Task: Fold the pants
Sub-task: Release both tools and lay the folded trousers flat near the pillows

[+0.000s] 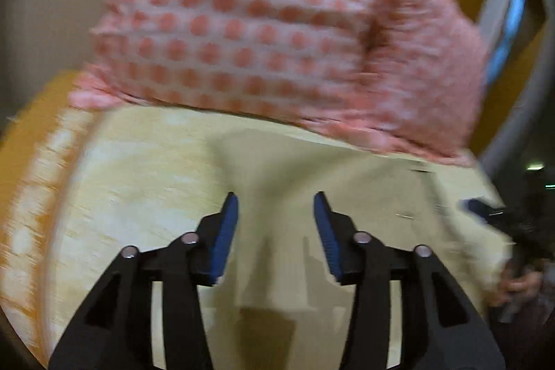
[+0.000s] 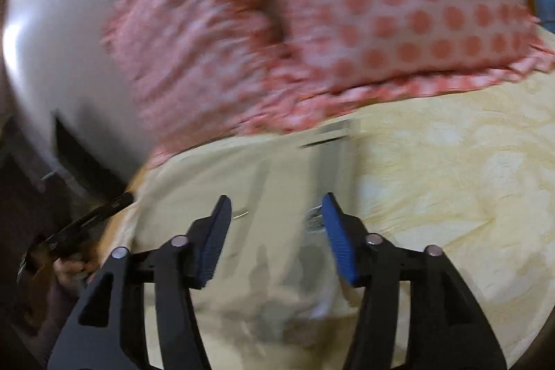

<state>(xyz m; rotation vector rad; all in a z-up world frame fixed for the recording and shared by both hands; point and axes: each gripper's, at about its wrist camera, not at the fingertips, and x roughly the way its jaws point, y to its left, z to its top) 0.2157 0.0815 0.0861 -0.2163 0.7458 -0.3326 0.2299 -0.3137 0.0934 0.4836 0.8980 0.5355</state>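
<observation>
Pale cream pants [image 1: 274, 169] lie flat on a yellow bedspread [image 1: 138, 162], just in front of a pink spotted pillow [image 1: 260, 16]. My left gripper [image 1: 275, 201] is open and empty above the pants. In the right wrist view the same pants [image 2: 277, 182] lie under my right gripper [image 2: 276, 201], which is open and empty. A small label or seam [image 2: 333, 130] on the pants shows near the pillow [image 2: 399, 6]. Both views are blurred by motion.
The right gripper and the hand holding it [image 1: 513, 238] show at the right edge of the left wrist view; the left one [image 2: 79, 231] shows at the left of the right wrist view. The bed edge [image 2: 131, 193] drops off at the left, beside a white wall [image 2: 62, 40].
</observation>
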